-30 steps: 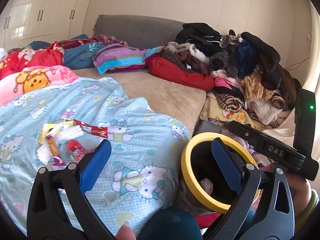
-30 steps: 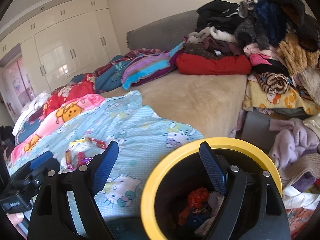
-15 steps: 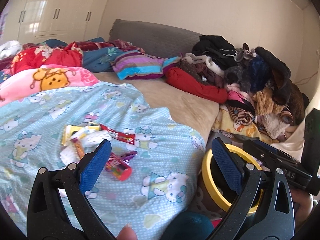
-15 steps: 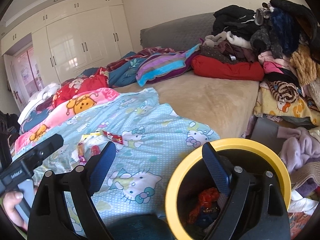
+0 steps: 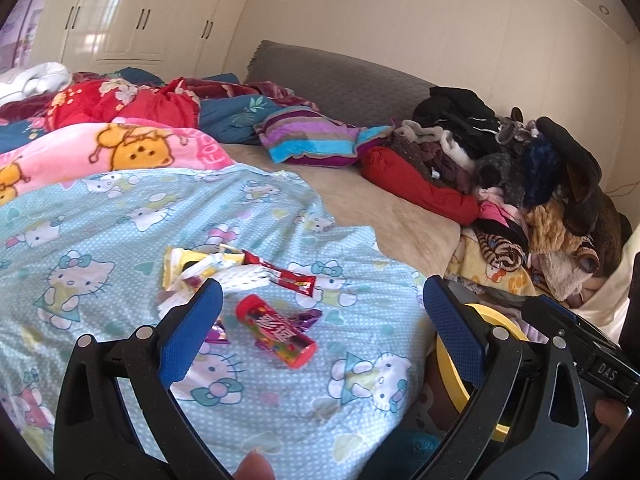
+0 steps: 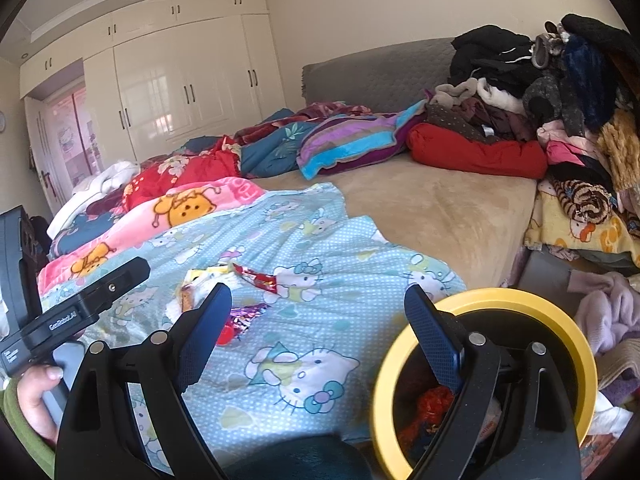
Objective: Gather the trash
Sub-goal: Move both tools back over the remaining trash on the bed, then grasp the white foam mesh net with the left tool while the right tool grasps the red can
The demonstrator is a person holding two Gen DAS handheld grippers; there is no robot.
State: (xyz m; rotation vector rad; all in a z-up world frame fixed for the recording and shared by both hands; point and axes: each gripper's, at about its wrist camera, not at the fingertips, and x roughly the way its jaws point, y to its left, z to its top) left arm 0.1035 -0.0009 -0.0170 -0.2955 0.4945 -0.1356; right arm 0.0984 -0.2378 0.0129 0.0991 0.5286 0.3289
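Wrappers (image 5: 224,272) half hidden by left tool (image 5: 320,312) | both tools wide, empty | bin (image 6: 576,344) partly cut off

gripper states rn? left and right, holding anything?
Left gripper: open, holding nothing, above the candy tube on the blanket.
Right gripper: open, holding nothing, one finger over the yellow-rimmed bin.

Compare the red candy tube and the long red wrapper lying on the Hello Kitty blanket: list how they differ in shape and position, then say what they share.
1. The red candy tube is a rounded cylinder with a red cap at each end; the long red wrapper is a flat, crinkled strip.
2. The tube lies nearer the left gripper, apart from the pile; the wrapper lies farther back, touching the white and yellow wrappers.
Both are mostly red, lie on the Hello Kitty blanket, and are ungripped.
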